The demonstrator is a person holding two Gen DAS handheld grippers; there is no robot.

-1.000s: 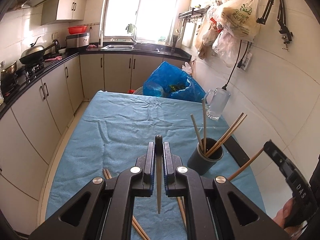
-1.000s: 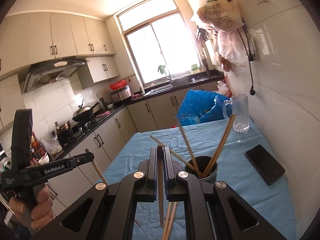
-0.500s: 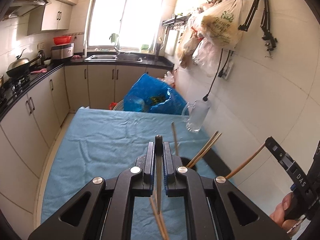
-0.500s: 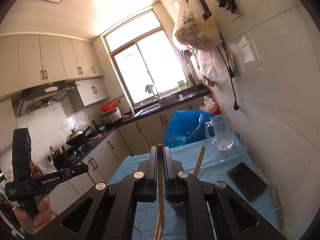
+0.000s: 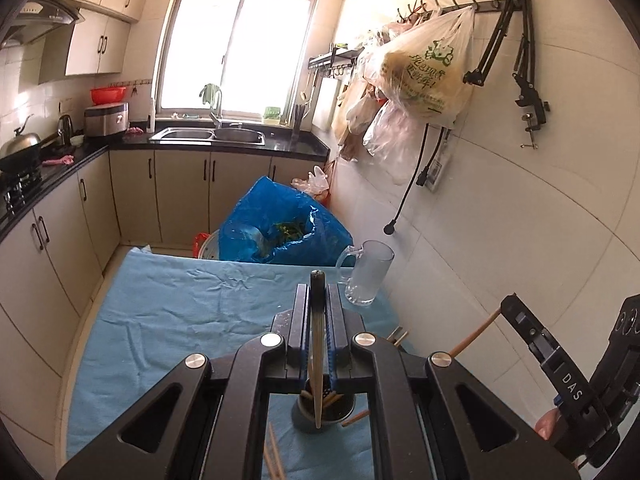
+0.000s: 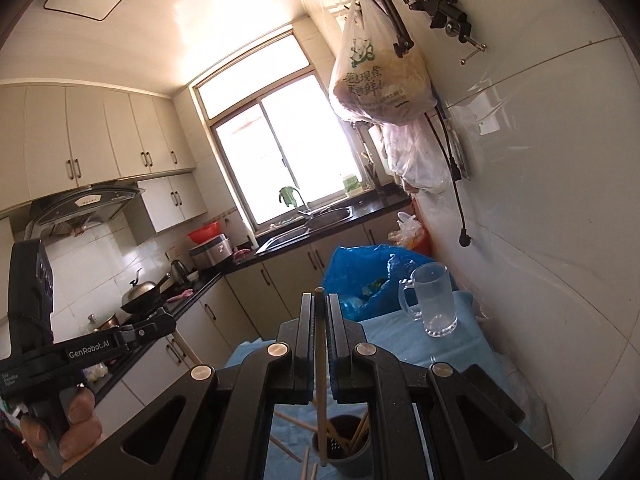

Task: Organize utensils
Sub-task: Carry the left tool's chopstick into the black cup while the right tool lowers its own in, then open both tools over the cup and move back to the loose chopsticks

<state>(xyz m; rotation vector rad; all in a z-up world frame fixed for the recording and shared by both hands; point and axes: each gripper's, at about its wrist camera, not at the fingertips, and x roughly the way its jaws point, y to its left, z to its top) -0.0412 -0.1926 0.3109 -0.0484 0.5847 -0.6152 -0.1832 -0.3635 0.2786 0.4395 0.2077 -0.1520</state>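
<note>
Chopsticks stay pinched, one in each claw; we should lower both slowly, tips inside the cup.

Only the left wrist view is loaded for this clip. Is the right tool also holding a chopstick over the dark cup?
Observer: Yes. In the right wrist view, the right tool is shut on a chopstick, and the chopstick's lower tip shows over the dark cup.
Operator: What is carrying the left tool?
Observer: A hand is wrapped around its handle at the left edge of that view.
</note>
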